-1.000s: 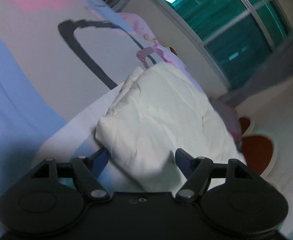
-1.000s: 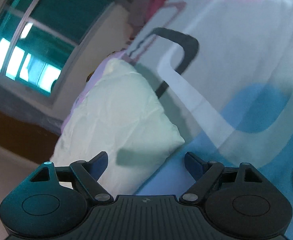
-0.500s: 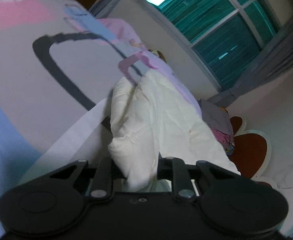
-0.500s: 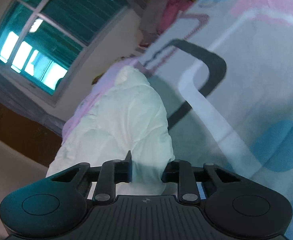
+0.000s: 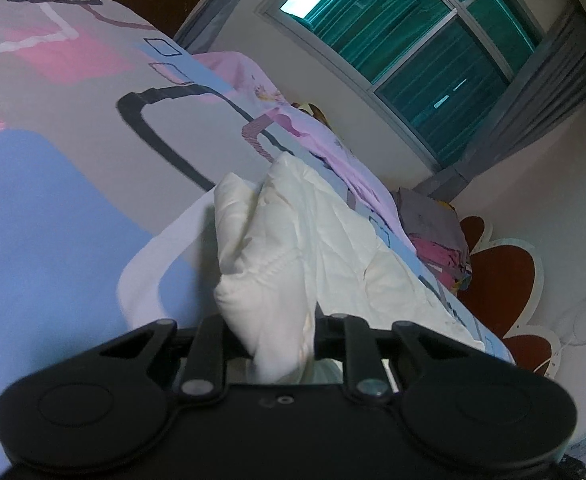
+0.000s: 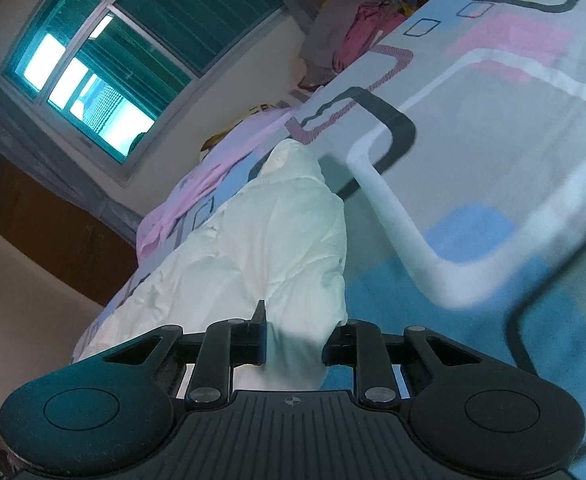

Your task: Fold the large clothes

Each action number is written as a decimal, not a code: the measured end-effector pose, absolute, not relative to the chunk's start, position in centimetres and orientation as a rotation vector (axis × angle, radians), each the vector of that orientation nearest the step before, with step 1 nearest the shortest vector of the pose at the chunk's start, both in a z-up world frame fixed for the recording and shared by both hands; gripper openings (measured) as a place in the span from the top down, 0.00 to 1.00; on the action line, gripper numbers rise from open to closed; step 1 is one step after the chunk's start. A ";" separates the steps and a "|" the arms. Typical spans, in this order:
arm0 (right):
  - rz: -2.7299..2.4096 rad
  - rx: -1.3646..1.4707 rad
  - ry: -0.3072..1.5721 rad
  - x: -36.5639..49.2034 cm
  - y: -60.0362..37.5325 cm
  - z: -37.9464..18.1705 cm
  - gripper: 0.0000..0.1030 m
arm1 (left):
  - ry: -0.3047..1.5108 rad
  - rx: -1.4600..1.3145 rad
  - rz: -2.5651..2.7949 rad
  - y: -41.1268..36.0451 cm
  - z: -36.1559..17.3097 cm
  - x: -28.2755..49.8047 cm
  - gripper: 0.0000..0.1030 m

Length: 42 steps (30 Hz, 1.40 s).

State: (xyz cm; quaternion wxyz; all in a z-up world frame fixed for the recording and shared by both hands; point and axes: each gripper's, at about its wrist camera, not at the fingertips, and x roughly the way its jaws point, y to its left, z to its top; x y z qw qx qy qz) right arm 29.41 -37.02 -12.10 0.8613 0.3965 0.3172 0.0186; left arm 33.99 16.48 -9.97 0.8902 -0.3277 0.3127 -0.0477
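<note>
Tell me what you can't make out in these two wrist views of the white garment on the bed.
- Left wrist: white garment near edge, hidden behind the left gripper clamping it.
- Right wrist: its near edge hidden by the right gripper.
- Both: garment type and full outline unclear, bunched up.
- Clothes pile: too small to identify.

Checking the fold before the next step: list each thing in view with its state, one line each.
Left tool: shut on white garment.
Right tool: shut on white garment.
White garment: bunched, near corners pinched and raised, the rest lying on the bed.
Patterned bedsheet: spread over the bed.
Clothes pile: crumpled at the bed's far end.
Window: covered by green curtains.
</note>
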 end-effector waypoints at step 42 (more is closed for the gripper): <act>-0.084 0.817 0.594 11.8 -39.9 -11.8 0.83 | 0.668 -0.777 -0.033 17.6 -15.0 19.5 0.25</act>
